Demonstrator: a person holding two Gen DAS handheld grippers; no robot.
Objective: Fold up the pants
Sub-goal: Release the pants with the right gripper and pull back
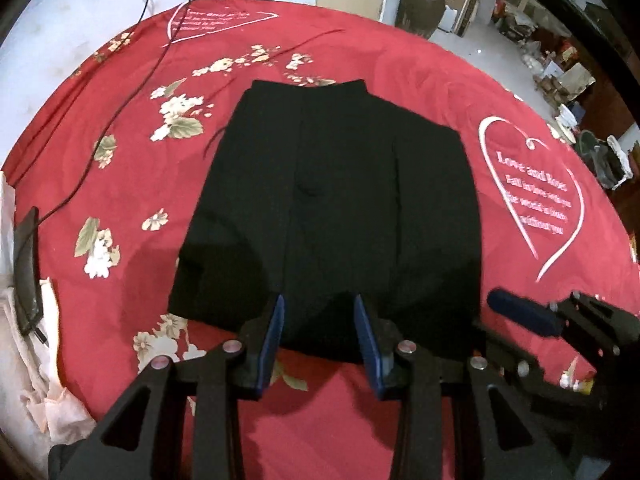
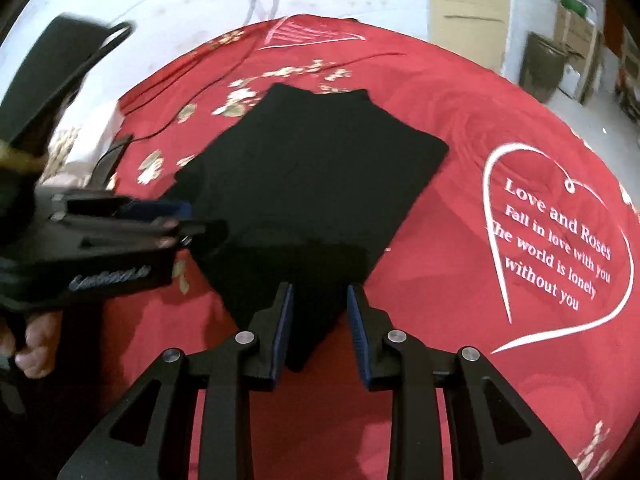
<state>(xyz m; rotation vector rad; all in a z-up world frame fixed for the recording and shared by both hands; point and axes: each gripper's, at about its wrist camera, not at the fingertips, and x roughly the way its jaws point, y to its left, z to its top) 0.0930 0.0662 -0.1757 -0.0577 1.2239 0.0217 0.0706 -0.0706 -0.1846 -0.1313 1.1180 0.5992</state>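
The black pants point(image 1: 328, 208) lie folded into a flat, roughly rectangular stack on a red floral bedspread point(image 1: 132, 184). My left gripper point(image 1: 318, 306) hovers over the stack's near edge, open, with nothing pinched between its blue pads. My right gripper point(image 2: 320, 294) is open above the near corner of the pants point(image 2: 312, 200), with only flat cloth seen in the gap. One blue-padded finger point(image 1: 520, 314) of the right gripper shows at the stack's right side. In the right wrist view the left gripper's fingers point(image 2: 160, 210) reach in from the left over the cloth edge.
A black cable point(image 1: 120, 112) runs across the bedspread to a dark flat device point(image 1: 26, 272) at its left edge, beside crumpled white cloth point(image 1: 40, 392). A person's hand point(image 2: 36, 344) holds the left tool. A brown jar point(image 1: 420, 8) and boxes stand on the floor beyond.
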